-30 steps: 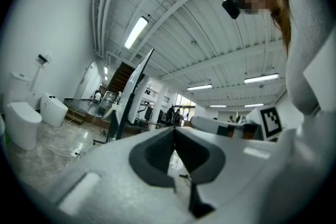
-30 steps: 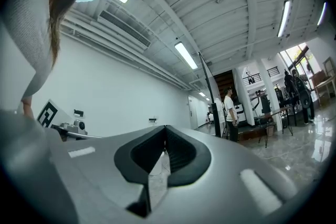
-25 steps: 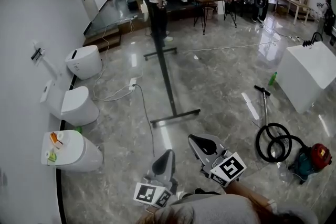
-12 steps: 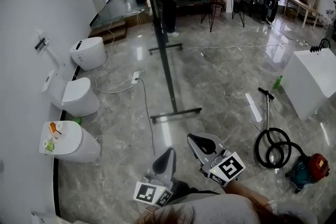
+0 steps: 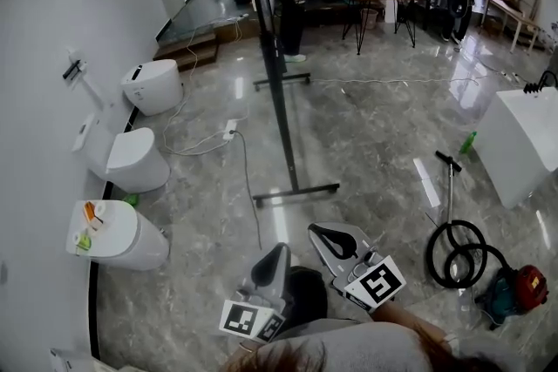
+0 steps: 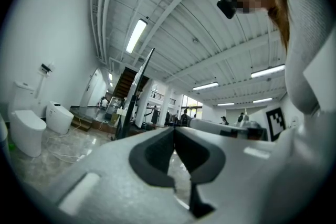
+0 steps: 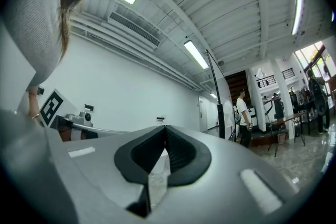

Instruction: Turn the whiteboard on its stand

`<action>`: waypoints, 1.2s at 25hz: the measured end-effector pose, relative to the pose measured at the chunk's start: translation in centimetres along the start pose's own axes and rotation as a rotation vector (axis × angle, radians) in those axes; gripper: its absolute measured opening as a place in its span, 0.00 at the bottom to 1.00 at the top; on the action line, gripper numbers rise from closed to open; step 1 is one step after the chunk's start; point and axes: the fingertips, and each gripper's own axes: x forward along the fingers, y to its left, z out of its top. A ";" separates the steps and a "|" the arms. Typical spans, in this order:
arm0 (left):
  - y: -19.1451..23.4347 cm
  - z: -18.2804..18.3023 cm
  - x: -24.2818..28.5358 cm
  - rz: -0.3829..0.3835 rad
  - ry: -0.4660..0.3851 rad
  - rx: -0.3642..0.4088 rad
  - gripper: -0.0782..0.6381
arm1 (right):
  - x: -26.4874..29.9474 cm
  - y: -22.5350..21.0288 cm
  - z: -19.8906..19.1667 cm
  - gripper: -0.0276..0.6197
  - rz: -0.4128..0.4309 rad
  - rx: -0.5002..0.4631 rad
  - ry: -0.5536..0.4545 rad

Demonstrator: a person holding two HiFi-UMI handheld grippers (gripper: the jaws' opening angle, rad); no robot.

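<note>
Head view steeply down — 2 tool views face whiteboard (image 5: 272,65).

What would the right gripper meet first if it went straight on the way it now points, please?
Nothing near, it seems. The right gripper points to the left of the edge-on whiteboard, toward the white wall. The way looks free up to that wall, though depth is hard to judge.

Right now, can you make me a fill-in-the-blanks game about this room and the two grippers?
The jaws of the left gripper and the right gripper, both short of the whiteboard, are ____.
The bottle by the white box is ____.
The vacuum cleaner beside the coiled hose has a ____ round body.
Missing words: shut; green; red.
</note>
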 end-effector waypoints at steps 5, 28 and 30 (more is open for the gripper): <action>2.2 0.2 3.0 -0.011 -0.017 0.004 0.11 | 1.5 -2.1 -0.5 0.05 -0.023 -0.004 0.002; 20.8 2.0 22.1 -0.110 0.034 0.034 0.11 | 21.5 -20.1 -4.6 0.05 -0.151 0.037 0.018; 21.9 2.1 23.0 -0.117 0.036 0.026 0.11 | 23.0 -21.1 -4.7 0.05 -0.155 0.033 0.024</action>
